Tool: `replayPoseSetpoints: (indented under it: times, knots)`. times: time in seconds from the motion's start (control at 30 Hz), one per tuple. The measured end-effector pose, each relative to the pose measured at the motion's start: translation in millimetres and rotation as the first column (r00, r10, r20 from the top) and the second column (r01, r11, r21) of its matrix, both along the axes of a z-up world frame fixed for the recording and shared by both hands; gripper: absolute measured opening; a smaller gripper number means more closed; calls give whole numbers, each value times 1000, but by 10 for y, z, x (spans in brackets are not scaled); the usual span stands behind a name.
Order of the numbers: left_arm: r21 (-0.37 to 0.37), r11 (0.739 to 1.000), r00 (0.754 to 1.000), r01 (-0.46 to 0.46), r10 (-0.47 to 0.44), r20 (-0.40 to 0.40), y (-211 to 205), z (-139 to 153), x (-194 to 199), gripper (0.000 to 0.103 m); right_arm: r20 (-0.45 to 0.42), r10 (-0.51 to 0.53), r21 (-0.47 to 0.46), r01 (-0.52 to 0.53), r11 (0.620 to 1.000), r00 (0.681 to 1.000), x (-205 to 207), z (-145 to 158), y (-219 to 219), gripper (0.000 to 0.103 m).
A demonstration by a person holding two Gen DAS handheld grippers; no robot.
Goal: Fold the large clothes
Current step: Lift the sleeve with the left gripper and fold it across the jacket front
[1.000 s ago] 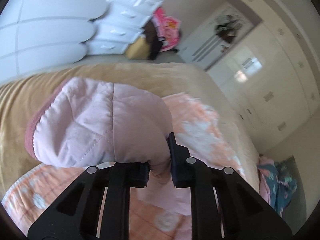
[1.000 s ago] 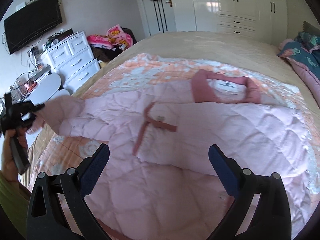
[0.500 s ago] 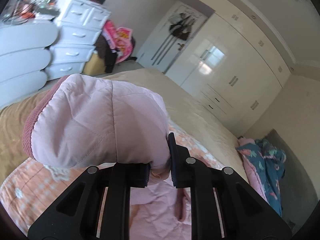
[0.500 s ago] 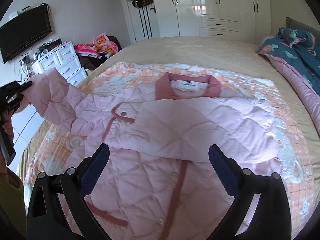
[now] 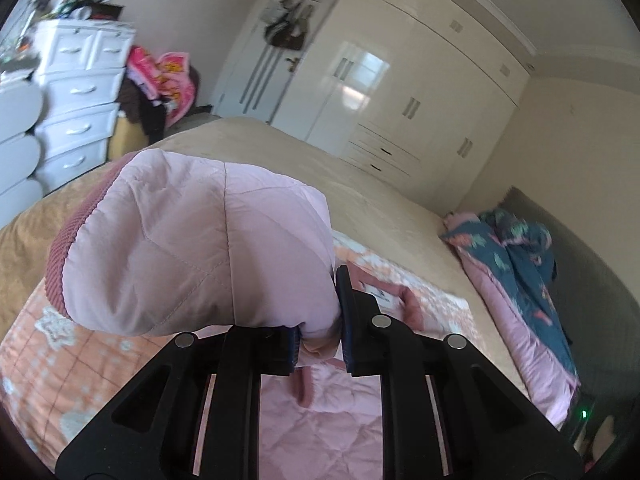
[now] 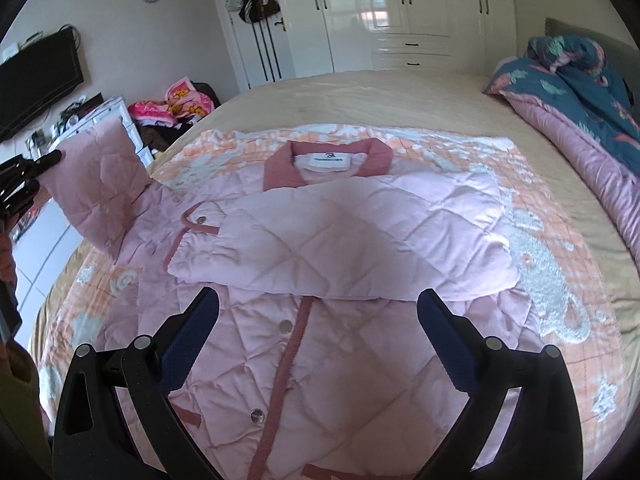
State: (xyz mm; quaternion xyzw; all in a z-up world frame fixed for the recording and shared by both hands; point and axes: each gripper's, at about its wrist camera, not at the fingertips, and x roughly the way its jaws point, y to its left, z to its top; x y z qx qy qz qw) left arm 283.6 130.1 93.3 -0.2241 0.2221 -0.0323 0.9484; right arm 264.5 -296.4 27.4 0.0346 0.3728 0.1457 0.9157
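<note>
Your left tool (image 5: 318,338) grips the pink quilted jacket's (image 6: 340,248) second sleeve (image 5: 192,248), one sleeve already folded across; your right tool (image 6: 318,320) gapes wide, body folds remaining.

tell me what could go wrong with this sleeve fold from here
1. The left gripper pinches only a small bunch of the sleeve near its cuff; the slick quilted fabric could slip out mid-swing.
2. The other sleeve already lies folded across the jacket; dragging this one over it could pull it askew.
3. The right gripper hangs open above the jacket, pinning nothing, so the body may shift on the blanket.
</note>
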Motion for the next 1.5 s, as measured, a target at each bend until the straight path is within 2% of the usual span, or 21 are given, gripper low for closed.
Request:
replayPoseSetpoints:
  times: [0.23, 0.33, 0.5, 0.7, 0.8, 0.93, 1.03, 1.13, 1.17, 1.27, 1.33, 1.37, 1.5]
  knots:
    - [57, 995, 997, 80, -81, 13, -369, -54, 55, 9, -26, -31, 35, 32, 999, 999, 51, -143, -190, 99]
    - [116, 988, 994, 104, -107, 13, -570, -94, 57, 9, -21, -50, 57, 51, 997, 999, 51, -123, -274, 99]
    - [181, 969, 985, 167, -172, 13, -895, -172, 52, 9, -7, -72, 80, 73, 994, 997, 54, -61, -383, 99]
    - [243, 932, 961, 270, -275, -14, -1301, -366, 82, 9, 7, -103, 111, 101, 989, 995, 31, 13, -547, 99]
    - [305, 899, 947, 314, -321, -29, -1539, -491, 70, 9, 11, -121, 126, 119, 985, 993, 26, 44, -634, 99]
    - [432, 813, 915, 390, -394, -86, -1943, -763, 43, 9, 10, -152, 147, 149, 978, 988, 38, 66, -764, 99]
    - [457, 764, 886, 454, -441, -144, -2165, -970, 44, 9, 5, -177, 158, 174, 972, 984, 46, 67, -868, 99]
    - [504, 704, 861, 500, -465, -205, -2362, -1177, 37, 9, -5, -197, 171, 195, 966, 980, 55, 57, -964, 99]
    - [499, 698, 854, 514, -469, -224, -2390, -1236, 49, 9, -6, -205, 173, 202, 964, 979, 60, 53, -996, 99]
    - [468, 700, 841, 539, -472, -263, -2386, -1354, 91, 9, -12, -225, 183, 223, 957, 974, 64, 47, -1068, 99]
    - [475, 690, 837, 546, -473, -275, -2410, -1424, 87, 9, -17, -236, 191, 234, 953, 972, 67, 36, -1112, 99]
    - [480, 683, 834, 551, -473, -285, -2434, -1465, 72, 9, -19, -241, 195, 240, 951, 970, 70, 29, -1134, 99]
    - [545, 623, 828, 560, -441, -347, -2554, -1654, 14, 9, -39, -255, 198, 258, 946, 966, 96, -8, -1192, 99]
